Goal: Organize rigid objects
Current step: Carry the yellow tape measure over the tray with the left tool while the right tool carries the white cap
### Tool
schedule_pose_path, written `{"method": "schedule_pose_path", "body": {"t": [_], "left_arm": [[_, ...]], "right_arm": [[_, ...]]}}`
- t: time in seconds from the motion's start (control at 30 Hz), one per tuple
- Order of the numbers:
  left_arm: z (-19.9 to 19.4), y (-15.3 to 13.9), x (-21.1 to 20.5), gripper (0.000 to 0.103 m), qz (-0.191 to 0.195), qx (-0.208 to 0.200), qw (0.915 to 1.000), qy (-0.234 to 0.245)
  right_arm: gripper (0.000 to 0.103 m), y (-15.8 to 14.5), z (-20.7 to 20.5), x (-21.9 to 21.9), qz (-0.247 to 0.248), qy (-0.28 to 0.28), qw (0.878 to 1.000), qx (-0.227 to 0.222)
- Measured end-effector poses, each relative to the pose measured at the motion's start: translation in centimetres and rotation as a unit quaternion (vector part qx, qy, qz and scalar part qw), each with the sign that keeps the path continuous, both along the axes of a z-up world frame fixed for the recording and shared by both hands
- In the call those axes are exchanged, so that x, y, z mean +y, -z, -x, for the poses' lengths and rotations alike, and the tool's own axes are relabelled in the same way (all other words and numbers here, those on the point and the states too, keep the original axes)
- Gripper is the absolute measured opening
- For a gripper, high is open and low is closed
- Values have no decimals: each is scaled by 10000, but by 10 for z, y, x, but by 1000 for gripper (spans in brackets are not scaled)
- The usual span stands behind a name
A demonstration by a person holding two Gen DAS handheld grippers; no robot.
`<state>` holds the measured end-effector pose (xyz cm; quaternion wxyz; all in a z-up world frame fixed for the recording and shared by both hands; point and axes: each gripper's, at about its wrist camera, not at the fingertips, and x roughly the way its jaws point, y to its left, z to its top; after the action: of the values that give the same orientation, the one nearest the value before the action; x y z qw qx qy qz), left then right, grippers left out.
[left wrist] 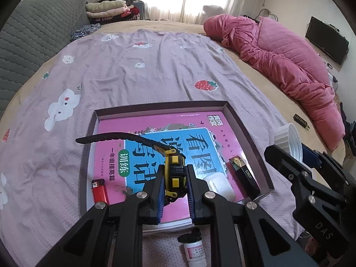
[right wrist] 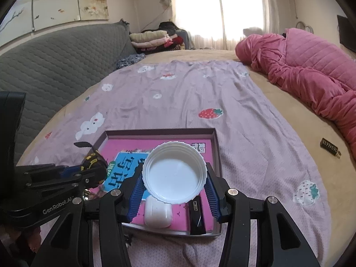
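A bed [left wrist: 155, 71] is carrying a lilac printed sheet [right wrist: 182, 93], lying beyond both tools. A shallow tray [left wrist: 249, 129] is sitting directly below the tools, holding a pink workbook [left wrist: 138, 133]. The right tool [right wrist: 174, 191] is gripping a white screw lid [right wrist: 174, 173] at half-width, above a white earbud case [right wrist: 158, 213] and a black lipstick [right wrist: 197, 215]. The left tool [left wrist: 175, 191] is clamping, nearly closed, a yellow-and-black toy watch [left wrist: 174, 173], strap pointing forward-left. A red lighter [left wrist: 100, 191] is lying left of it; a small bottle [left wrist: 194, 249] is lying beneath it.
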<state>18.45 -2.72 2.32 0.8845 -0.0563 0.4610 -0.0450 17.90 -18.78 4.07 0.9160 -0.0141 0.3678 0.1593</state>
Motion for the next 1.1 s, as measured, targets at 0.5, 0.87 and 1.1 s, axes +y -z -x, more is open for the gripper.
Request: {"method": "schedule_pose_path", "body": {"t": [0.5,0.87,1.1], "left_arm": [[-11,28,-17,17,-50,329,9990,300],[-14,38,-23,17,-267,394,9981,386],[-11,35,-31,17,-730,177,9958,518]], "right_arm": [[51,17,-6,-5,25,78,9998,168],[51,25,-8,-11,66,149,9995,256],[51,28,-8,-12,68,155,9994,289]]}}
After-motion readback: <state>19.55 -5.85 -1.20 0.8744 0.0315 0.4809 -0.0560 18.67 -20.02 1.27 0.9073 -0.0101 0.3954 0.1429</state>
